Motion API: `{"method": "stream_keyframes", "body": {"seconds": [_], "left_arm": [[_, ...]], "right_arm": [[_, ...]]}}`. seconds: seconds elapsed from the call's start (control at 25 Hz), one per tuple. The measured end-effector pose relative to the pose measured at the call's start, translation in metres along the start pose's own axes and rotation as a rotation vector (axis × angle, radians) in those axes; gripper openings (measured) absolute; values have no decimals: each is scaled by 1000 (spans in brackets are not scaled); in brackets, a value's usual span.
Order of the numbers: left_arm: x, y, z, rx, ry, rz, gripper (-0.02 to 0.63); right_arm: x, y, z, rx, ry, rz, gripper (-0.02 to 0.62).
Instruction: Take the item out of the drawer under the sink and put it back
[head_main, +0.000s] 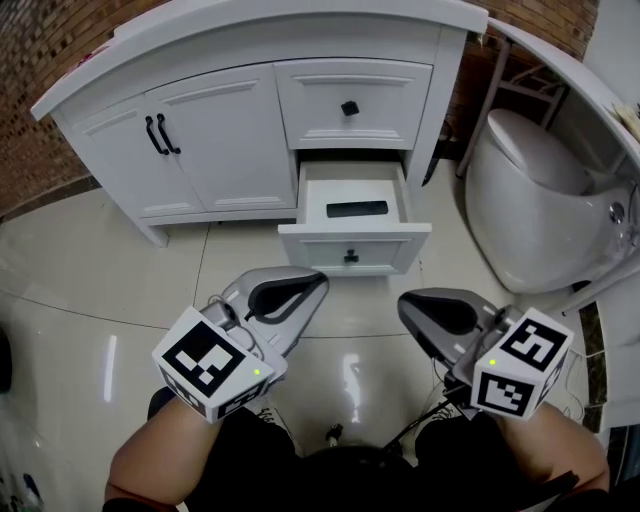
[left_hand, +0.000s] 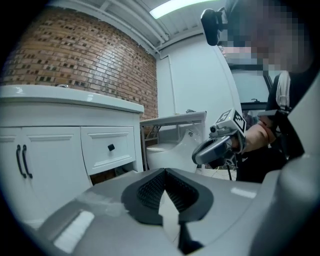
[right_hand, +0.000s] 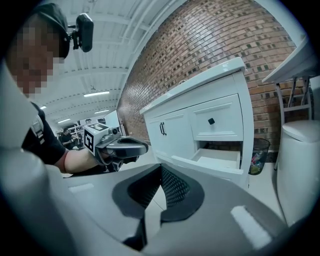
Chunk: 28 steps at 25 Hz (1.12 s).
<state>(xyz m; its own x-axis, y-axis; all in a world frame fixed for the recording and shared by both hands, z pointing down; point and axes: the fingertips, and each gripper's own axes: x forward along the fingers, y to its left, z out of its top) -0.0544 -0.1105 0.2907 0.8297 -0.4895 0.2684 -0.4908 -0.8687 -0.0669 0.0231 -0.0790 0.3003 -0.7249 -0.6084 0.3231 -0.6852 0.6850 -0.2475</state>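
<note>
One black item (head_main: 357, 209) lay mid-drawer in the one open drawer (head_main: 320, 245). The left gripper (head_main: 310, 283) and right gripper (head_main: 408, 306) both had their jaws closed on nothing.

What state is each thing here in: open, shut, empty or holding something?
Lower drawer: pulled open.
Black item: lying inside that open drawer.
Upper drawer: shut.
Cabinet doors: shut.
Toilet lid: down.
Left gripper: shut, empty.
Right gripper: shut, empty.

White cabinet (head_main: 230, 140), black item (head_main: 357, 209), red brick wall (left_hand: 75, 55)
</note>
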Motion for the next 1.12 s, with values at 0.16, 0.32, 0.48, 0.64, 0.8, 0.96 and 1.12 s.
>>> {"method": "stream_keyframes", "body": {"seconds": [0.16, 0.32, 0.48, 0.64, 0.8, 0.96, 1.12], "left_arm": [[-1, 23, 15, 53, -13, 45, 5], [-4, 47, 32, 83, -16, 72, 5], [4, 66, 47, 190, 11, 93, 5], [23, 75, 48, 311, 27, 59, 6], [41, 85, 42, 364, 55, 26, 44], [66, 103, 37, 402, 100, 22, 76], [92, 124, 30, 415, 132, 23, 130]], "right_arm": [[5, -4, 9, 15, -19, 0, 3], [8, -9, 15, 18, -36, -5, 3], [11, -8, 17, 17, -29, 15, 3], [14, -4, 17, -4, -22, 37, 3], [17, -3, 15, -3, -6, 49, 3], [18, -8, 14, 9, -2, 52, 3], [19, -11, 16, 10, -1, 67, 3]]}}
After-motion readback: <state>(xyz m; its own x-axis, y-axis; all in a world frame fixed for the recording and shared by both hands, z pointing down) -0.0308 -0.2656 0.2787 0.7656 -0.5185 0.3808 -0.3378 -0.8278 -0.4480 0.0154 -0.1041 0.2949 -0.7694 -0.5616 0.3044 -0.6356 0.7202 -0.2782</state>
